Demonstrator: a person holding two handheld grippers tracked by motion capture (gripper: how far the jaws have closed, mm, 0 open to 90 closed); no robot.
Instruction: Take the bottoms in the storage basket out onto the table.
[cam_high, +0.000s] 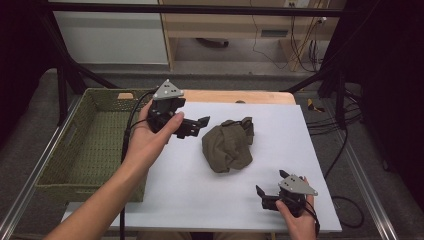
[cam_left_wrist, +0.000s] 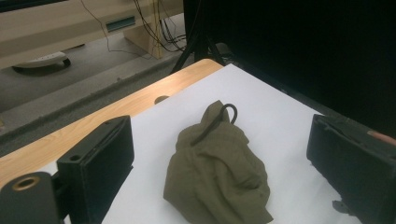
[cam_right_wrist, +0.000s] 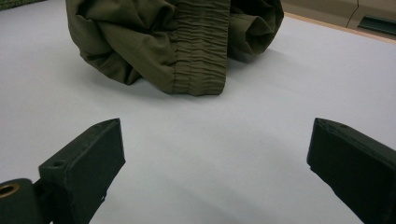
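On the mat (cam_high: 200, 190), we flank the cloth (cam_high: 229, 145): left gripper (cam_high: 197, 124) and right gripper (cam_high: 272, 189) wide open, empty, likely ready to grab.

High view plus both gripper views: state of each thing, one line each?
left gripper: open, held above the table, aimed at the garment, holding nothing.
right gripper: open, low over the white sheet, holding nothing.
olive garment: crumpled in a heap on the sheet, elastic waistband showing, untouched.
woven basket: upright at the table's left edge, looks empty.
white sheet: lying flat on the table.
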